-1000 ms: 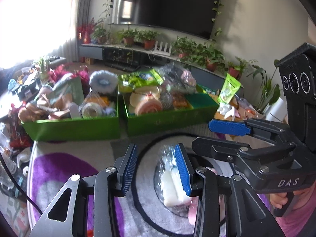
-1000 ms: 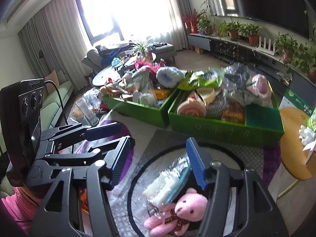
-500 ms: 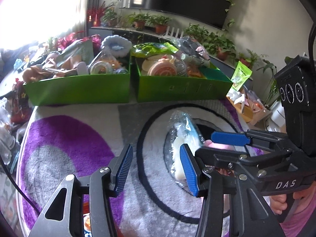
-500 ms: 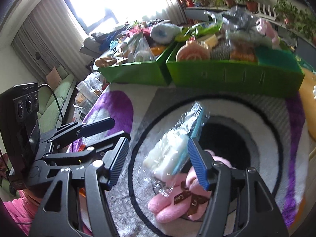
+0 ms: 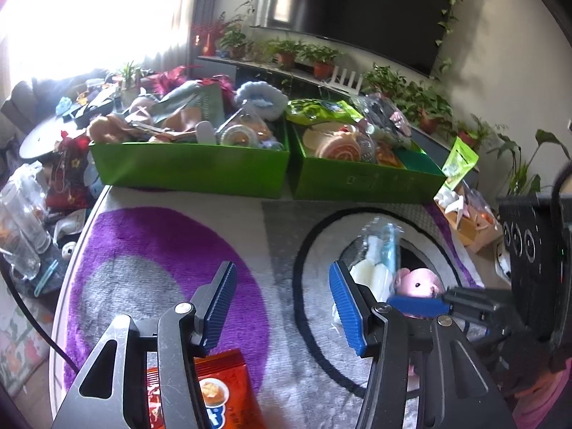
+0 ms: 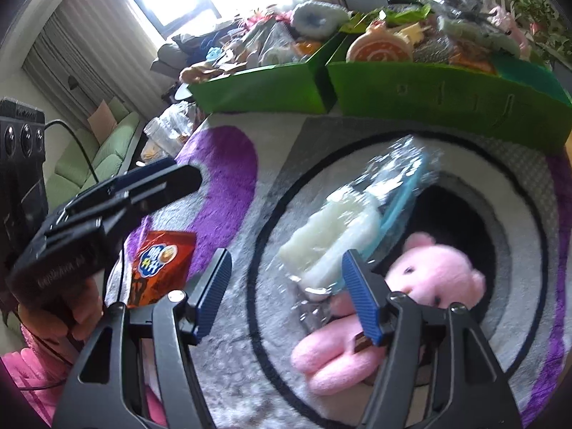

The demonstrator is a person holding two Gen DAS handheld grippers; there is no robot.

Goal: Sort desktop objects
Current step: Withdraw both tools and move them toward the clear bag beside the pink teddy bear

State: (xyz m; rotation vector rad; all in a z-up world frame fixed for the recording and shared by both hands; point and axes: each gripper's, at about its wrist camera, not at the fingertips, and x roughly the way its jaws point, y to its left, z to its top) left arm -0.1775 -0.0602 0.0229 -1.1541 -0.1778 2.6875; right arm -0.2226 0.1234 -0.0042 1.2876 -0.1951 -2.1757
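Observation:
A clear plastic bag with white blocks and a blue strip (image 6: 354,225) lies on the rug inside the black ring; it also shows in the left wrist view (image 5: 375,261). A pink plush bear (image 6: 393,307) lies partly under it; its head shows in the left wrist view (image 5: 418,280). An orange snack packet (image 6: 161,264) lies on the purple patch, under my left gripper (image 5: 282,311), which is open and empty. My right gripper (image 6: 286,293) is open and empty, low over the rug, its right finger in front of the bag and the bear.
Two green boxes, left (image 5: 189,166) and right (image 5: 361,178), stand full of items at the rug's far edge. Glass jars (image 5: 18,225) stand off the left edge. A low round table (image 5: 464,221) with packets is at the right.
Both grippers have pulled back and dropped lower toward the rug. The left gripper has shifted left off the bag, and the orange packet has come into view under it.

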